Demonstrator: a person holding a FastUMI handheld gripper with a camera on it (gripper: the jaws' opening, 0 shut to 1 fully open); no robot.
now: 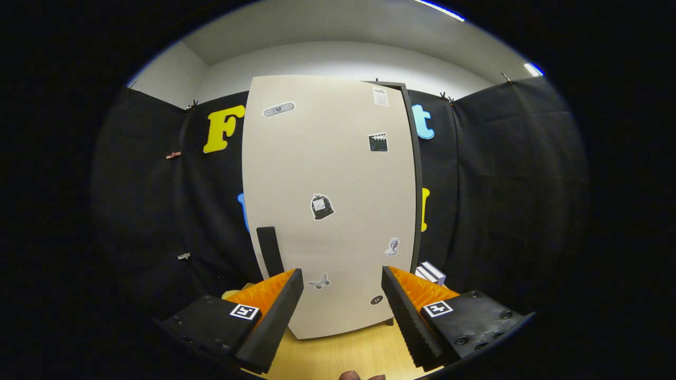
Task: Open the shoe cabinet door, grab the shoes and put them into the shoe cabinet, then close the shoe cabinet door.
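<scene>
Two fingers [296, 301] spread wide, holding nothing — the shoe cabinet door [327, 211] stands shut just beyond them.

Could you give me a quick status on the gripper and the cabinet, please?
Gripper open, holding nothing. Shoe cabinet door looks shut, just ahead of the fingers, its dark handle near the left finger. Nothing between gripper and door.

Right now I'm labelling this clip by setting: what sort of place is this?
Probably a staged recording booth, not a home: black cloth walls are clipped up around a sticker-covered shoe cabinet door standing on a wooden surface. The open hand-held gripper points at the door.
</scene>
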